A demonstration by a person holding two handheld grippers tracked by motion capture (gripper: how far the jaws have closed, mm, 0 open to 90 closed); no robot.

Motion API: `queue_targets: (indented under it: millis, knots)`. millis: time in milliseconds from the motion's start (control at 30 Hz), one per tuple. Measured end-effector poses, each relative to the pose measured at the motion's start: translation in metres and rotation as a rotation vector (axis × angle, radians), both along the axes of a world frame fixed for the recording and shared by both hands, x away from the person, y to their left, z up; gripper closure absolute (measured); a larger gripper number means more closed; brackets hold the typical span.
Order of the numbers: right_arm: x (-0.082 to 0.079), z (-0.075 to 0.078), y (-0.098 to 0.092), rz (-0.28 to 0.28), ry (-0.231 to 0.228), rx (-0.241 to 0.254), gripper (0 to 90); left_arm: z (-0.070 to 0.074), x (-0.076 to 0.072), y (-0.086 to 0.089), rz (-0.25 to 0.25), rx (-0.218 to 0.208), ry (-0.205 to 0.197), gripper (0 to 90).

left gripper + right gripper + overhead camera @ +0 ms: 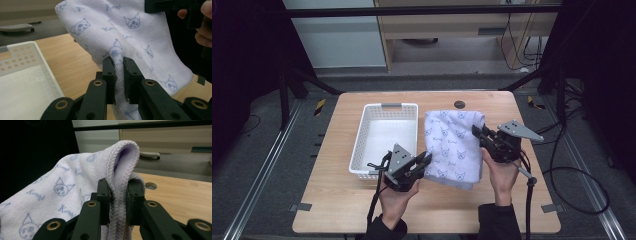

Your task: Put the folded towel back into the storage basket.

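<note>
Pinching the towel (453,145) between closed jaws, left gripper (426,161) and right gripper (477,133) hold opposite edges.

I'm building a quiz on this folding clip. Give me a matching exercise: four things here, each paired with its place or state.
Things:
1. towel
2. basket
3. left gripper
4. round hole

Places or states:
A. in the tabletop, at the far edge
B. white, nothing in it
C. clamped on the towel's near left part
D. printed with cat faces, pinched from both sides

Pairs: 1-D, 2-B, 3-C, 4-A
</note>
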State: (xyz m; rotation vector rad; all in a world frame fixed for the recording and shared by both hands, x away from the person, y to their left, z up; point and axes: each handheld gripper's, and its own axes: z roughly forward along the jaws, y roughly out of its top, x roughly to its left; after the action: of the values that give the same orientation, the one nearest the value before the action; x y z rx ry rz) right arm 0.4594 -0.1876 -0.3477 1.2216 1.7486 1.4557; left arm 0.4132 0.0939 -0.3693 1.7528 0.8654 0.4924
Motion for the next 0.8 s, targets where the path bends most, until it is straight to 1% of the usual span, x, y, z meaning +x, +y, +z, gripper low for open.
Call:
queue_targets:
  millis: [33, 167, 200, 267, 367, 400, 467, 500, 633, 700, 800]
  knots:
    - [0.000, 0.002, 0.001, 0.000, -0.003, 0.002, 76.4, 0.003, 0.001, 0.002, 0.002, 0.004, 0.002, 80.2]
    - [0.002, 0.008, 0.006, 0.007, -0.010, -0.002, 76.4, 0.009, 0.003, 0.006, 0.003, 0.010, 0.001, 80.2]
    - [0.002, 0.010, 0.008, 0.007, -0.013, -0.003, 76.4, 0.012, 0.004, 0.009, 0.006, 0.014, -0.001, 80.2]
    - [0.003, 0.011, 0.010, 0.008, -0.017, -0.003, 76.4, 0.014, 0.005, 0.011, 0.010, 0.011, 0.000, 80.2]
    - [0.005, 0.015, 0.016, 0.012, -0.024, 0.000, 76.5, 0.019, 0.008, 0.018, 0.013, 0.022, 0.006, 80.2]
    - [0.006, 0.017, 0.018, 0.018, -0.026, -0.005, 76.5, 0.020, 0.009, 0.019, 0.015, 0.019, 0.009, 80.2]
    - [0.007, 0.021, 0.022, 0.024, -0.032, -0.008, 76.4, 0.023, 0.010, 0.023, 0.020, 0.031, 0.008, 80.2]
    - [0.007, 0.022, 0.024, 0.024, -0.032, -0.009, 76.4, 0.026, 0.010, 0.025, 0.019, 0.037, 0.008, 80.2]
    - [0.010, 0.029, 0.033, 0.033, -0.039, -0.022, 76.4, 0.032, 0.012, 0.033, 0.018, 0.036, 0.015, 80.2]
    - [0.012, 0.031, 0.040, 0.040, -0.041, -0.023, 76.5, 0.034, 0.012, 0.039, 0.024, 0.034, 0.017, 80.2]
    - [0.014, 0.033, 0.044, 0.045, -0.044, -0.023, 76.4, 0.038, 0.013, 0.047, 0.034, 0.041, 0.010, 80.2]
